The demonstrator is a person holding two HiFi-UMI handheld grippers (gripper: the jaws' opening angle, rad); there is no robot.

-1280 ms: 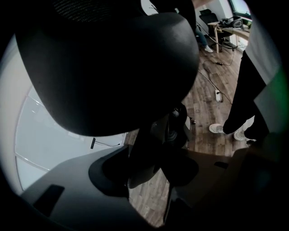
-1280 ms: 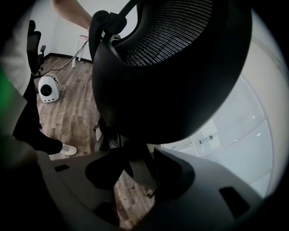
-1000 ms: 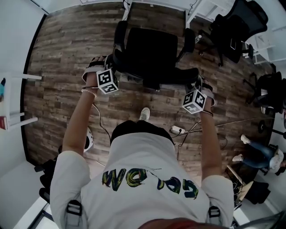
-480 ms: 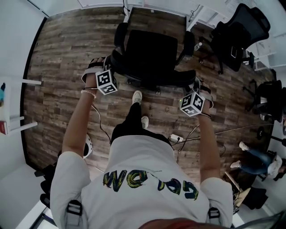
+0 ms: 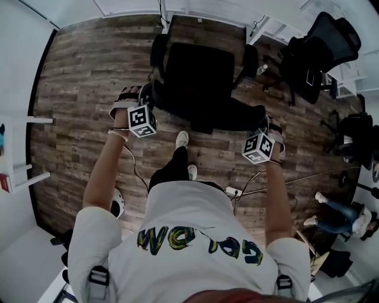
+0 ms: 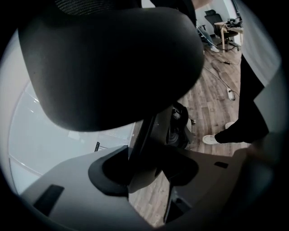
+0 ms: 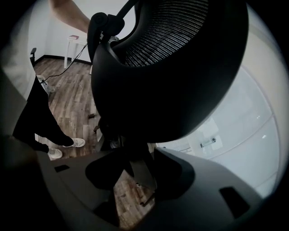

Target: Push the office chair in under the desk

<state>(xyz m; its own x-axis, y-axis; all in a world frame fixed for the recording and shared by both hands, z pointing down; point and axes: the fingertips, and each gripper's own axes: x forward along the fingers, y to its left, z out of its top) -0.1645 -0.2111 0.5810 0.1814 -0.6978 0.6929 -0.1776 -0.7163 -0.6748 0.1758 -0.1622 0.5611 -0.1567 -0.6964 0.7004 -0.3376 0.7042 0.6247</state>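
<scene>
1. Plainly, the office chair (image 5: 198, 77) stands on the plank floor (image 5: 89, 89). Its seat is turned toward the white desk (image 5: 136, 7) at the far edge of the head view; it is near the desk but, as I judge, not yet tucked under.
2. It should be weighty yet easy to roll (the castors are hidden beneath the seat, so that is a guess). The smooth boards should give little drag, though the chair may swivel if pushed unevenly.
3. The top of the backrest, one grip at each corner, looks the sensible hold, since it keeps the push square.
4. The left gripper (image 6: 143, 164) has its jaws set wide and clamped on a dark strut of the back frame. The right gripper (image 7: 142, 173) grips its own side the same way.
5. The back is a stiff, rounded black rim around fine woven mesh (image 7: 167, 31). The seat is matte black, with an armrest (image 5: 159, 47) at each side.
</scene>
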